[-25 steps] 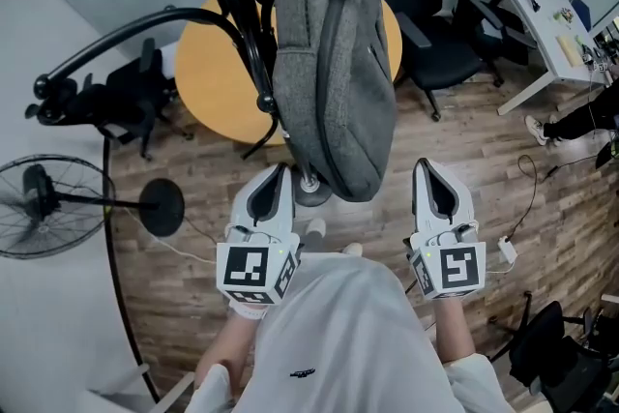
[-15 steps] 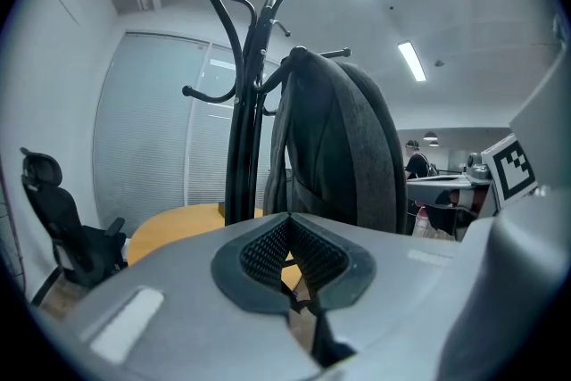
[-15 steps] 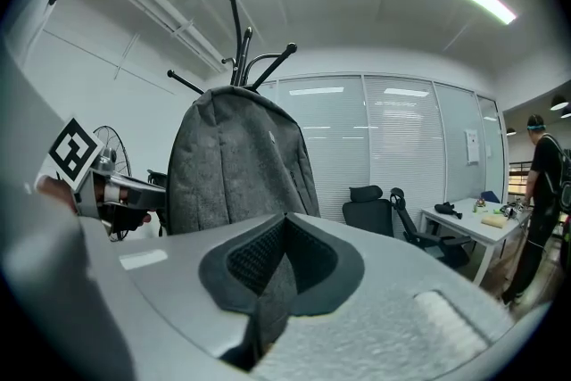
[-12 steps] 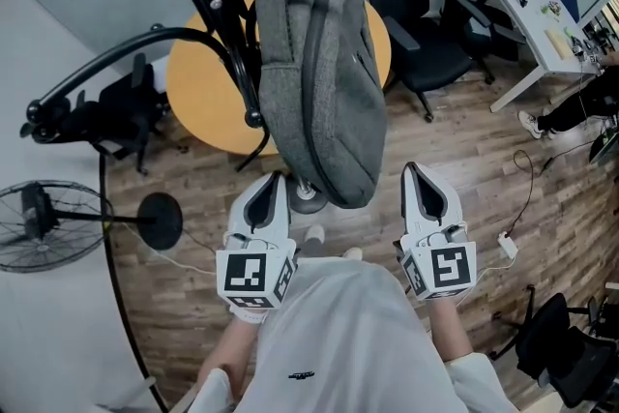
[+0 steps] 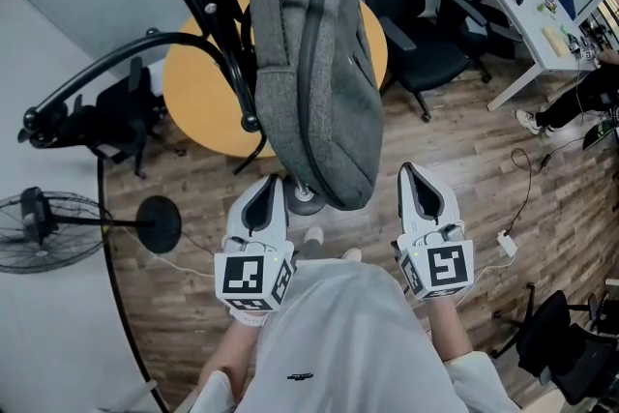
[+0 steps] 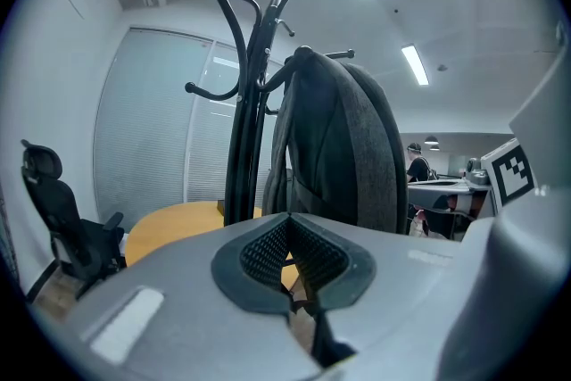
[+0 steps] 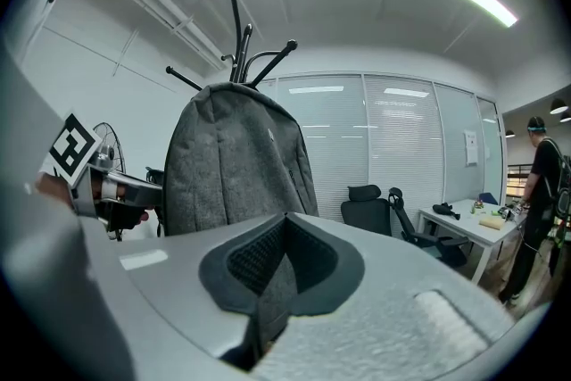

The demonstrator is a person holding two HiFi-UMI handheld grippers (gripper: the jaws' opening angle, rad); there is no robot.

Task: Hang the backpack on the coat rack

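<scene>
The grey backpack (image 5: 324, 92) hangs on the black coat rack (image 5: 218, 24), its top caught over one of the curved arms on the side nearest the person, its body dangling free above the rack's base on the wood floor (image 5: 484, 169). Both tools are drawn back close to the person's body, clear of the bag: the left gripper (image 5: 271, 184) has its fingers pressed together with nothing in them, and the right gripper (image 5: 411, 174) likewise shows its fingers closed and empty. To my eye the hanging is done and this is the letting-be. What I would watch is the hold at the top: I cannot tell how far the loop or strap sits over the arm, and if it only rests near the tip, a swing of the bag could slide it off. The load also hangs to one side of the pole, so a knock from either gripper, or from the person stepping forward, might rock the rack towards the round tabletop (image 5: 198, 102) behind it or the office chair (image 5: 426, 44) beside it.
</scene>
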